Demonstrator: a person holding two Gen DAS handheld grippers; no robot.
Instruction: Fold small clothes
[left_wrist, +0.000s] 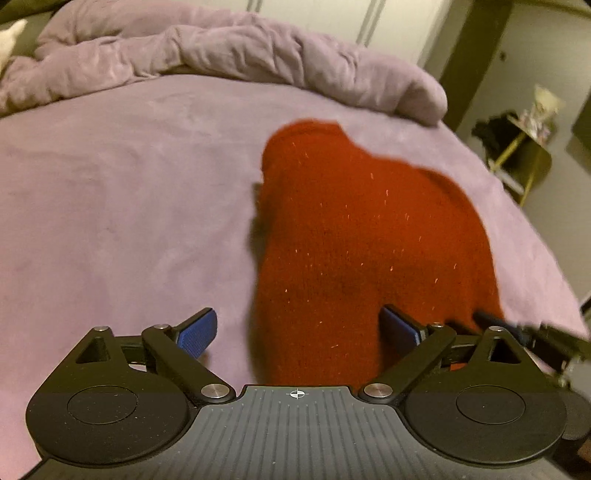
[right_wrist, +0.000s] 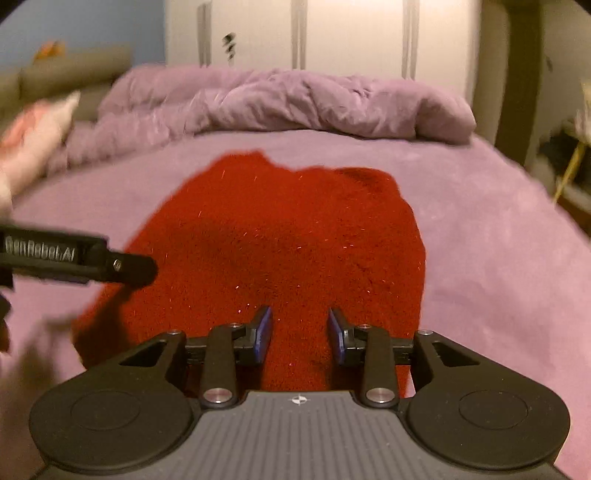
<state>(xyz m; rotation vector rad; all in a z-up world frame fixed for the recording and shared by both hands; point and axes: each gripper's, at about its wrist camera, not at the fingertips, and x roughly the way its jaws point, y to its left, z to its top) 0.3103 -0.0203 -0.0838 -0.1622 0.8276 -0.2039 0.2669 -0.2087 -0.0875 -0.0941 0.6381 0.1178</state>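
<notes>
You are working over a bed whose purple sheet (left_wrist: 110, 192) is filling most of both views, with a rumpled purple duvet (left_wrist: 229, 48) bunching along its far side. On the sheet a red knitted garment (left_wrist: 351, 236) is lying spread out, flecked with small shiny threads; in the left wrist view it is sitting to the right of centre, and in the right wrist view it is stretching straight ahead. You are holding the left gripper (left_wrist: 299, 328) low over the near edge of the garment with its blue-padded fingers (left_wrist: 195, 330) spread wide, one over bare sheet and the other over the red knit, gripping nothing. You are keeping the right gripper (right_wrist: 300, 334) above the garment's near portion, its fingers (right_wrist: 264, 332) standing partly apart with red fabric showing between them and nothing clamped. In the right wrist view the left gripper's black body is reaching in from the left edge, hanging above the garment's left side.
</notes>
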